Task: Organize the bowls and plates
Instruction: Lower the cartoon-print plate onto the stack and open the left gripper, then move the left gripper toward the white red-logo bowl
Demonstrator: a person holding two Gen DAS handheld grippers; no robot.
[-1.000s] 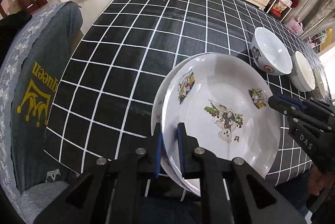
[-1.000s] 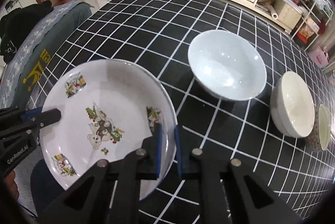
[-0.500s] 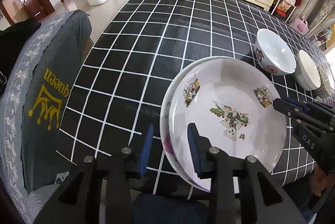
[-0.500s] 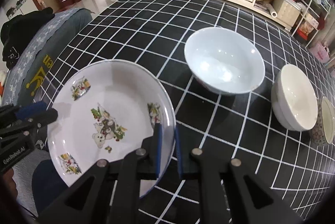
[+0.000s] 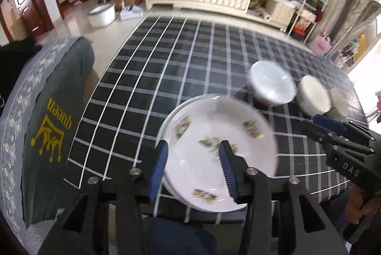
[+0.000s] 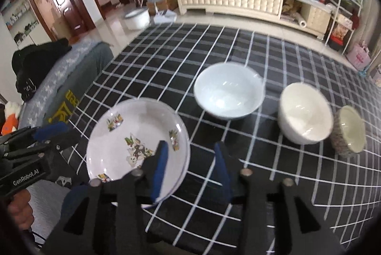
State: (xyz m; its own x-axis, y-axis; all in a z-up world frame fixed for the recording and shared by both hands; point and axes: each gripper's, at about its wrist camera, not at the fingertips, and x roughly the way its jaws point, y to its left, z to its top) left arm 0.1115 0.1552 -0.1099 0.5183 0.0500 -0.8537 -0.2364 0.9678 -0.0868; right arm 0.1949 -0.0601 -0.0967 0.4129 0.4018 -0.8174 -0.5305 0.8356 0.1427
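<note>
L wrist view: left gripper [image 5: 193, 168] jaws opening, blue pads apart, nothing pinched; plate [image 5: 221, 136] rim sits between them in the frame but pads don't press it. Plate lies on a second plate under it, near front edge of the checked table [image 5: 166, 59]. Right gripper [image 5: 333, 128] at right, off the plate. Bowl [image 5: 271, 82] behind plate.

R wrist view: right gripper [image 6: 190, 168] jaws opening, wide-ish gap, empty; plate [image 6: 138, 136] edge under left pad, not gripped. Bowl [image 6: 228, 93], cream bowl [image 6: 304, 112], small bowl [image 6: 351, 127] in a row to the right. Left gripper [image 6: 51, 131] beside plate's left rim.
</note>
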